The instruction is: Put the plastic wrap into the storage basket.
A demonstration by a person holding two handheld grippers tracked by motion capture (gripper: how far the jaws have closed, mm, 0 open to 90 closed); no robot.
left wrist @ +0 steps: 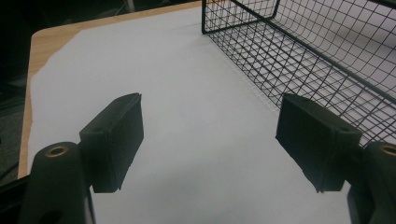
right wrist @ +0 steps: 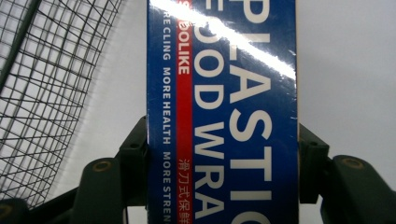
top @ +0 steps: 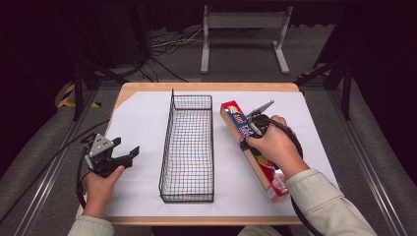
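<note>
A long blue and red plastic wrap box [top: 236,119] lies on the white sheet, just right of a black wire basket [top: 163,157] and angled toward the near right. My right gripper [top: 253,132] comes down on the box's middle. In the right gripper view its jaws press against both long sides of the box [right wrist: 224,93], so this gripper [right wrist: 223,163] is shut on it. My left gripper [top: 129,156] hovers over the sheet left of the basket. Its jaws stand wide apart in the left gripper view [left wrist: 210,140] with nothing between them, the basket [left wrist: 317,51] ahead and to the right.
The white sheet [top: 142,123] covers most of a wooden table [top: 196,87]. The basket is empty. Beyond the table's far edge, cables and a grey metal stand [top: 243,22] sit on the floor. Black tripod legs flank the table.
</note>
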